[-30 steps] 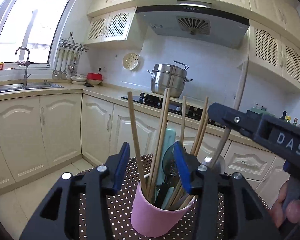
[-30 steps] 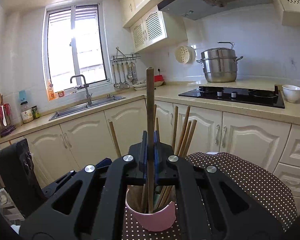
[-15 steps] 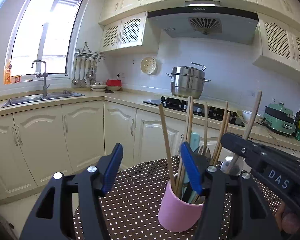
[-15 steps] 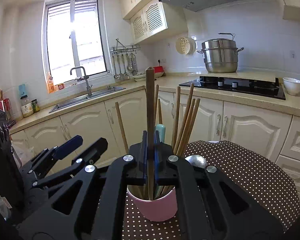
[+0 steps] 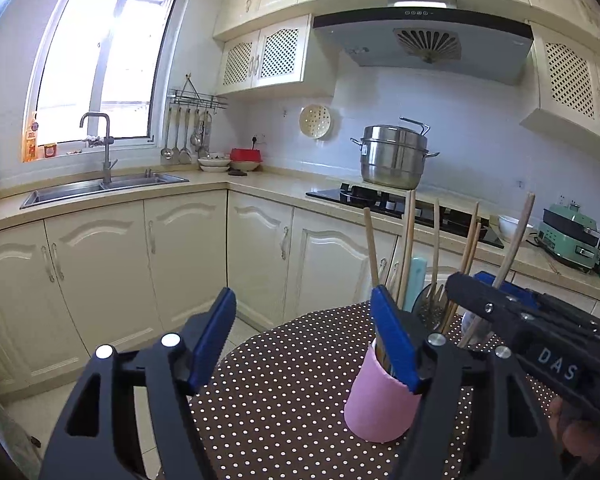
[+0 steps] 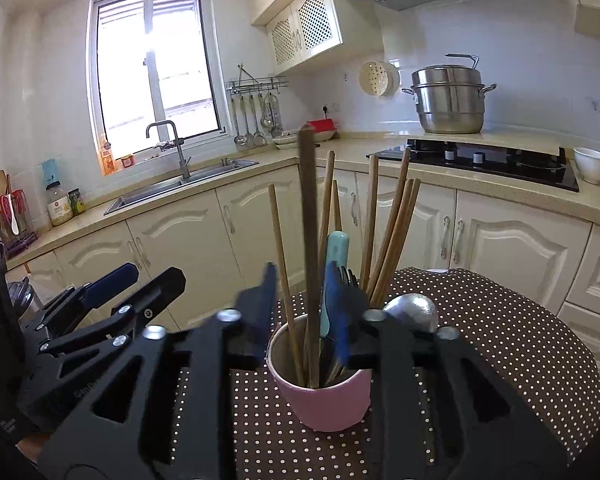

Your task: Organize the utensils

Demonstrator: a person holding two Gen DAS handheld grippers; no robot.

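Here a round pink cup (image 6: 324,396) stands on a table under a brown cloth with white polka dots (image 6: 500,320), directly ahead of the right gripper (image 6: 304,312) and low between its two black arms. The cup holds a bundle of upright utensils: several light wooden chopsticks (image 6: 392,236) fanning out to the right, a pale teal handle (image 6: 334,276), a dark fork (image 6: 346,280), and one darker wooden stick (image 6: 310,248) rising straight up the middle, taller than the rest. A shiny metal spoon bowl (image 6: 414,310) shows just right of the cup, behind that gripper's right arm. The right gripper's blue-padded fingers (image 6: 336,312) are blurred and spread apart on either side of the dark stick, not pressing it; the stick's lower end sits inside the cup.

In the left wrist view the same cup (image 5: 380,404) lies ahead and to the right of the left gripper (image 5: 304,332), partly behind its right blue finger (image 5: 392,344). That gripper is spread wide with nothing between its fingers, only dotted cloth (image 5: 284,380) below the gap. The right gripper (image 5: 520,320) reaches in from the right, beside the cup.

Beyond the table are cream kitchen cabinets (image 5: 180,256), a steel sink (image 5: 100,190) and a steel pot (image 5: 394,160) on a black hob (image 5: 360,196).
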